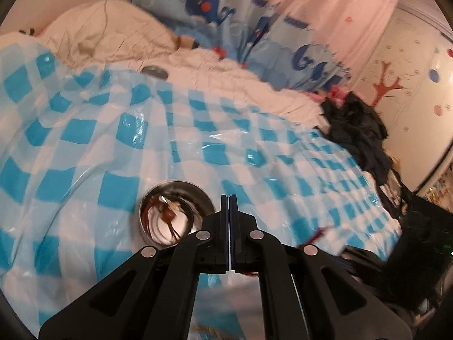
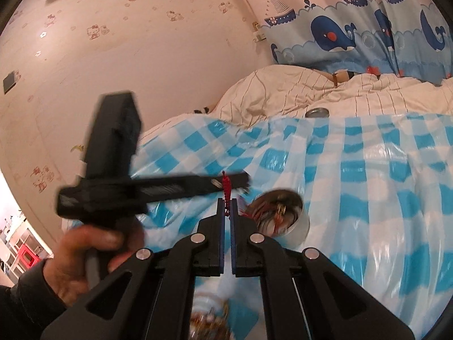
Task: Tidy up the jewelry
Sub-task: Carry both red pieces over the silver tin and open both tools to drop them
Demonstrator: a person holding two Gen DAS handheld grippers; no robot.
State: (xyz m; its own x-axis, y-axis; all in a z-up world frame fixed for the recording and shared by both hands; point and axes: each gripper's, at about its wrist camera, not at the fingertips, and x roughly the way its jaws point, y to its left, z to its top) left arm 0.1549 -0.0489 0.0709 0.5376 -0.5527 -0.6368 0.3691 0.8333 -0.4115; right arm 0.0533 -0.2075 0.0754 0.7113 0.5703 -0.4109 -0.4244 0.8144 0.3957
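Observation:
A shiny metal bowl (image 1: pixel 170 212) holding cords and beads sits on the blue-and-white checked plastic sheet (image 1: pixel 85 147); it also shows in the right wrist view (image 2: pixel 279 212). My left gripper (image 1: pixel 229 198) is shut, its tips just right of the bowl; whether it pinches anything cannot be told from its own view. In the right wrist view the left gripper (image 2: pixel 243 180) reaches across, with a red braided cord (image 2: pixel 225 185) at its tip. My right gripper (image 2: pixel 226 202) is shut on the lower part of that red cord, above the sheet and left of the bowl.
A small metal tin (image 2: pixel 317 112) lies at the sheet's far edge, also in the left wrist view (image 1: pixel 154 71). A cream striped duvet (image 2: pixel 283 93) and whale curtain (image 2: pixel 354 36) lie behind. Dark clothes (image 1: pixel 356 130) pile at the right. A blurred container (image 2: pixel 209 320) sits below the right gripper.

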